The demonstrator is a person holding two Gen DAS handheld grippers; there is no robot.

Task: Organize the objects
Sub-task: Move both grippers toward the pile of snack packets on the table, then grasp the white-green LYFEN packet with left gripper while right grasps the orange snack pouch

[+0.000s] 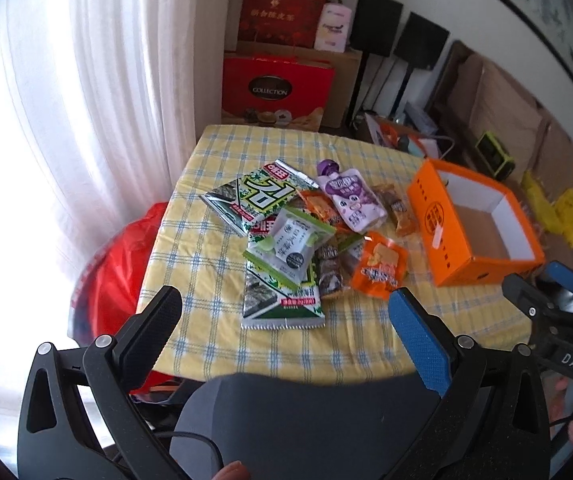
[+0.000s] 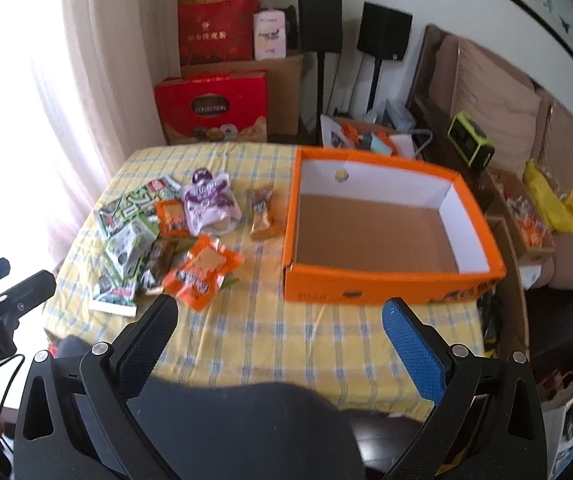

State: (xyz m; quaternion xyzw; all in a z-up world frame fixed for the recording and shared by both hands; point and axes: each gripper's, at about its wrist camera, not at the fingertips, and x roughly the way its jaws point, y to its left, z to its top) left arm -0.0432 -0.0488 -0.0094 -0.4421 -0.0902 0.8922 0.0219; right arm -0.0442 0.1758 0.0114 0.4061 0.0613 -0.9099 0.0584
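Observation:
A pile of snack packets lies on the yellow checked tablecloth (image 1: 214,264): green seaweed packs (image 1: 256,196), a purple spouted pouch (image 1: 350,198), an orange packet (image 1: 380,266) and brown bars (image 1: 396,204). An empty orange box (image 1: 474,224) stands to their right, also in the right wrist view (image 2: 382,224). My left gripper (image 1: 286,304) is open and empty, held above the table's near edge short of the pile. My right gripper (image 2: 280,314) is open and empty, in front of the box. The pile shows at left (image 2: 202,270).
Red gift boxes (image 1: 276,88) and cardboard boxes stack behind the table by the white curtain (image 1: 106,100). Two black speakers (image 1: 378,24) stand at the wall. A sofa (image 2: 498,108) with yellow bags (image 2: 558,204) is on the right. A red bag (image 1: 122,264) sits left of the table.

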